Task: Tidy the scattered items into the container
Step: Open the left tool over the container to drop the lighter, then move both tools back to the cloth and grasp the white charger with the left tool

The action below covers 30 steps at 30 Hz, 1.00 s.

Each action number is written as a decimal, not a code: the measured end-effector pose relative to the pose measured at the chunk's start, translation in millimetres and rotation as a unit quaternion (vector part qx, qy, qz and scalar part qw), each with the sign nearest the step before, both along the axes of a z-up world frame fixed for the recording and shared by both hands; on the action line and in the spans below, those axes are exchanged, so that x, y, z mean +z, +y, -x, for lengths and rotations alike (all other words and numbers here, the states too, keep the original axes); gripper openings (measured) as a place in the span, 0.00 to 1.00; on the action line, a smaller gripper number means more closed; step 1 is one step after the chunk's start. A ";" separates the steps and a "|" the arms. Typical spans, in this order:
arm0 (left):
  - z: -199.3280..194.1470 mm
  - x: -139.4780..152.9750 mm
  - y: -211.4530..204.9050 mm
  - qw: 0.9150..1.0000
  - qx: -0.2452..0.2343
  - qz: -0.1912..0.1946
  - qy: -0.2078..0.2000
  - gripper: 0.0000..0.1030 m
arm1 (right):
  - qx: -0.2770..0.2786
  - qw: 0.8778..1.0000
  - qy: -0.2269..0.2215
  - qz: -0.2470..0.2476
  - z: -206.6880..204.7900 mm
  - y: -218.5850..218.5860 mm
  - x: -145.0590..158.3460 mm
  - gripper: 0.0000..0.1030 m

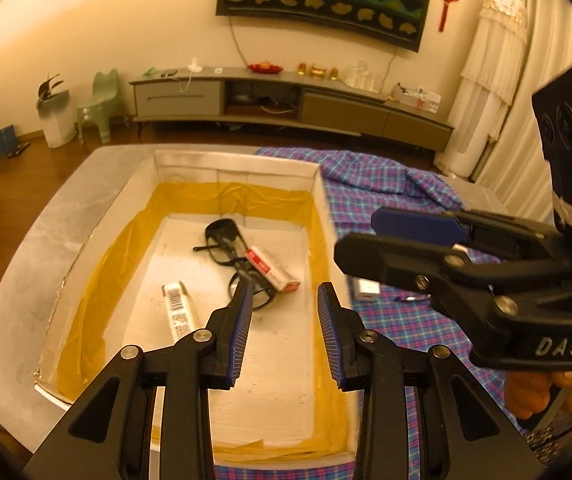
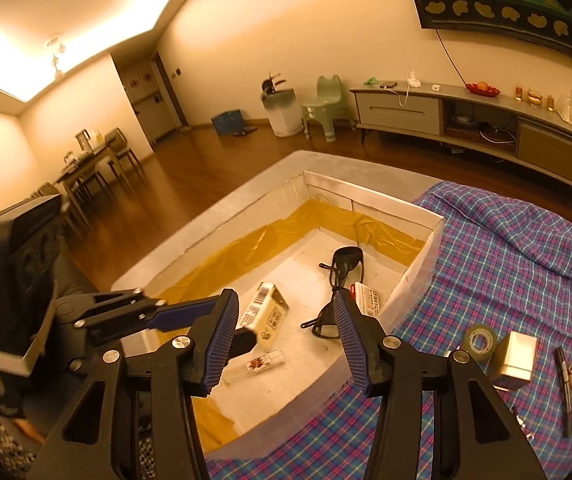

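Left wrist view: we hold the left gripper (image 1: 284,332) wide and empty above the box (image 1: 238,168); the right gripper (image 2: 286,336), equally wide, holds nothing. Inside the box lie glasses (image 1: 226,248); outside it, beside its right wall, tape (image 2: 481,342) and a pen (image 2: 564,384) await collection.

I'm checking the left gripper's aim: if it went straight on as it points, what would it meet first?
Probably the black glasses on the box floor; the open left gripper points down there, though depth is unclear.
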<state>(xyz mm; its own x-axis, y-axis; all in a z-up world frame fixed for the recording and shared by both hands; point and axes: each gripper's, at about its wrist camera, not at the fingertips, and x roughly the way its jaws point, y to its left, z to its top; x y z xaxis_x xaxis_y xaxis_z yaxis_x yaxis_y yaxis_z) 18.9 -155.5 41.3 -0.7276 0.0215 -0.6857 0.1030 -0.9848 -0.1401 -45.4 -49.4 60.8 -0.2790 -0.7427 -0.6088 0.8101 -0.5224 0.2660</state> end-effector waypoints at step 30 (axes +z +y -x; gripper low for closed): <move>110.3 -69.7 133.8 0.994 -0.051 0.006 -0.098 0.40 | -0.123 0.989 -0.004 -0.085 73.7 173.1 -78.1 0.53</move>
